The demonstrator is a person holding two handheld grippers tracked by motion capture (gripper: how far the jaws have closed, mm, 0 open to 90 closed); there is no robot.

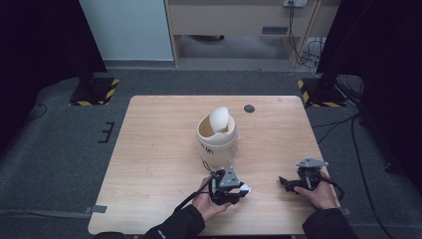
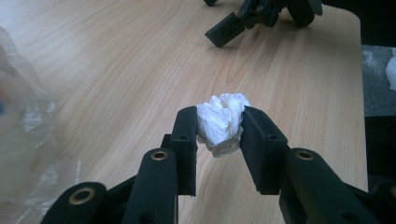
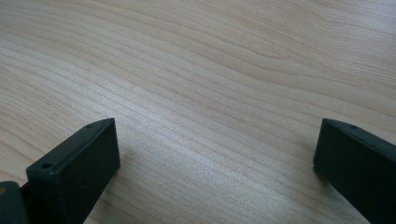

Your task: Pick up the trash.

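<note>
A crumpled white tissue (image 2: pixel 222 122) sits pinched between the two black jaws of my left gripper (image 2: pixel 219 128), just above the wooden table (image 2: pixel 116 70). From above, that left gripper (image 1: pixel 238 190) is near the table's front edge with the tissue (image 1: pixel 246 189) showing white at its tip. My right gripper (image 1: pixel 284 182) rests at the front right, pointing left; its jaws stand wide apart over bare wood (image 3: pixel 210 93) with nothing between them, so my right gripper (image 3: pixel 215 144) is open. A cream bin (image 1: pixel 217 133) with a tilted swing lid stands mid-table.
A clear plastic liner (image 2: pixel 25 126) blurs the left edge of the left gripper view. A small dark disc (image 1: pixel 249 108) lies at the table's back. Black stands with hazard-striped bases (image 1: pixel 94 92) flank the table. A white scrap (image 2: pixel 391 70) lies on the floor.
</note>
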